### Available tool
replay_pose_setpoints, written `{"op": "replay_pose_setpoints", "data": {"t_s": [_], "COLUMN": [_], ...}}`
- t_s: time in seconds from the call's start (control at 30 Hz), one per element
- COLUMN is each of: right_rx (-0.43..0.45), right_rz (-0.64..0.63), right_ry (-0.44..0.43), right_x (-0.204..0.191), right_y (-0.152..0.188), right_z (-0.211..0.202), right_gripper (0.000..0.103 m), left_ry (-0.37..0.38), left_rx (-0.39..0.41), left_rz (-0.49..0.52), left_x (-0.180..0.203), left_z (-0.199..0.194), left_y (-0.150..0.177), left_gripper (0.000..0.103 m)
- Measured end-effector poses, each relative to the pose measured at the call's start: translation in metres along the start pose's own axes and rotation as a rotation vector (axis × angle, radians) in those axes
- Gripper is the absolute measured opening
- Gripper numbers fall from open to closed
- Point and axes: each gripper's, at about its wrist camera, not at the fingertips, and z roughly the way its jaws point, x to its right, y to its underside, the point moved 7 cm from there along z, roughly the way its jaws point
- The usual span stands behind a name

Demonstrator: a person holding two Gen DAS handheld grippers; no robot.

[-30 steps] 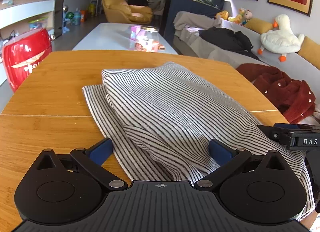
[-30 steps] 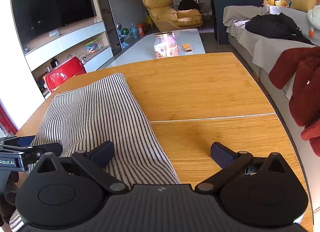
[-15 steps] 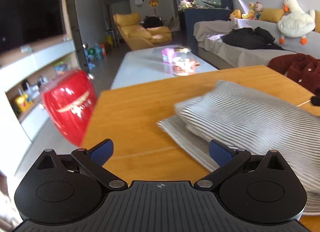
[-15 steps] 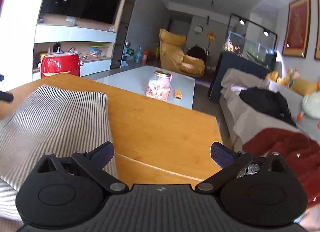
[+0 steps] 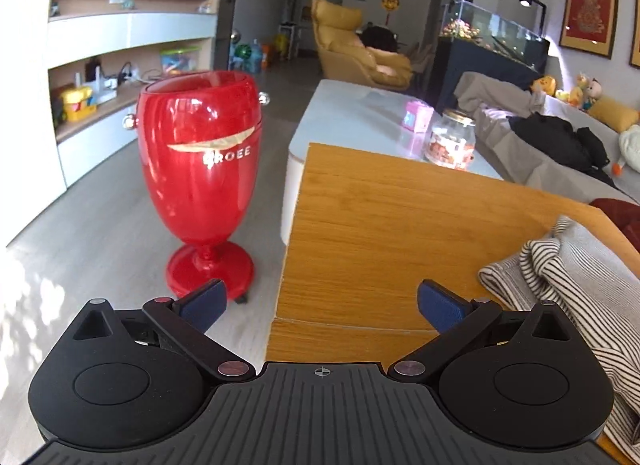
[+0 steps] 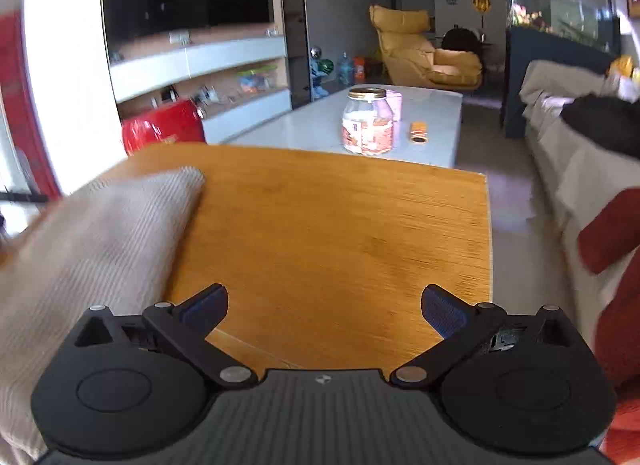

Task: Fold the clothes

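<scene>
Beside table (image 5: 380,225) edge, left view alone shows red goblet-shaped bin (image 5: 202,181)

The left gripper (image 5: 320,303) has swung left off the striped garment (image 5: 576,297), now facing the table's (image 5: 380,225) left edge. The right gripper (image 6: 324,307) has shifted right; the garment lies at its left.

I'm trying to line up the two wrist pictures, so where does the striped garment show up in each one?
Left wrist: the striped garment lies at the right edge, on the wooden table, beside the right-hand finger.
Right wrist: the striped garment fills the lower left, blurred, on the same wooden table.
Shared landmark: the glass jar on the white coffee table beyond, also seen in the right wrist view.
</scene>
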Motion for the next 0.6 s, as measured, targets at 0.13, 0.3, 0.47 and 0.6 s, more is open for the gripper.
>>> {"op": "replay_pose_setpoints", "data": {"t_s": [0.13, 0.3, 0.47, 0.6], "right_rx": [-0.039, -0.086, -0.079, -0.042], "right_rz": [0.084, 0.036, 0.04, 0.094], "right_ry": [-0.014, 0.06, 0.165, 0.216], "right_x": [0.027, 0.053, 0.098, 0.124], "right_y": [-0.004, -0.003, 0.011, 0.022], "right_z": [0.009, 0.011, -0.014, -0.039], "right_gripper": [0.103, 0.103, 0.103, 0.103], "left_ry": [-0.007, 0.041, 0.134, 0.125], "left_rx": [-0.043, -0.023, 0.033, 0.006], "left_rz": [0.032, 0.01, -0.013, 0.015], "left_x": [0.019, 0.05, 0.094, 0.129], "left_z": [0.002, -0.001, -0.004, 0.009], "left_y": [0.01, 0.015, 0.016, 0.017], "left_gripper": [0.103, 0.103, 0.103, 0.103]}}
